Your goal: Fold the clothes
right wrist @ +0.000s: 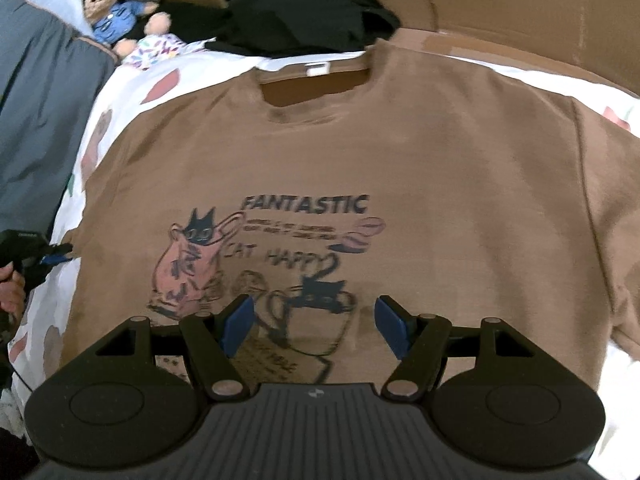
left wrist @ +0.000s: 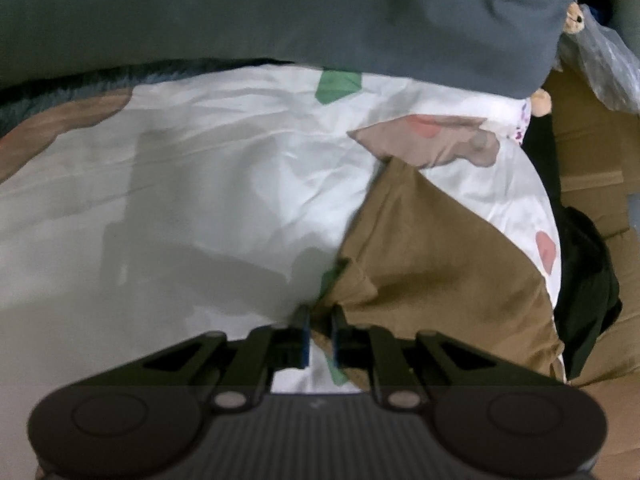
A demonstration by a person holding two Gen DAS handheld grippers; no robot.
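shirt: brown cotton t-shirt with a cat-and-mug cartoon print is spread face up on my white bedsheet with pink, brown and green blobs, collar pointing away from me, toward the cardboard box.

left tongs: my left gripper has its blue pads almost together, and a bunched bit of the shirt's edge sits right between them. Looks pinched to me. From the right-hand camera it's out at the sleeve side.

right tongs: my right gripper is spread wide, hanging over the mug part of the print and holding nothing.

how it'll handle: light, floppy jersey I'd say. No stiffness at all, so it will droop and drag wherever I don't support it. Not slippery, not fragile.

where to grab: I'd go for seams and hems, sleeve edge or shoulder, since a doubled edge gives the pads more to bite than flat fabric in the middle.

clutter: black garment and a small teddy bear in a blue shirt sit past the collar, well clear.
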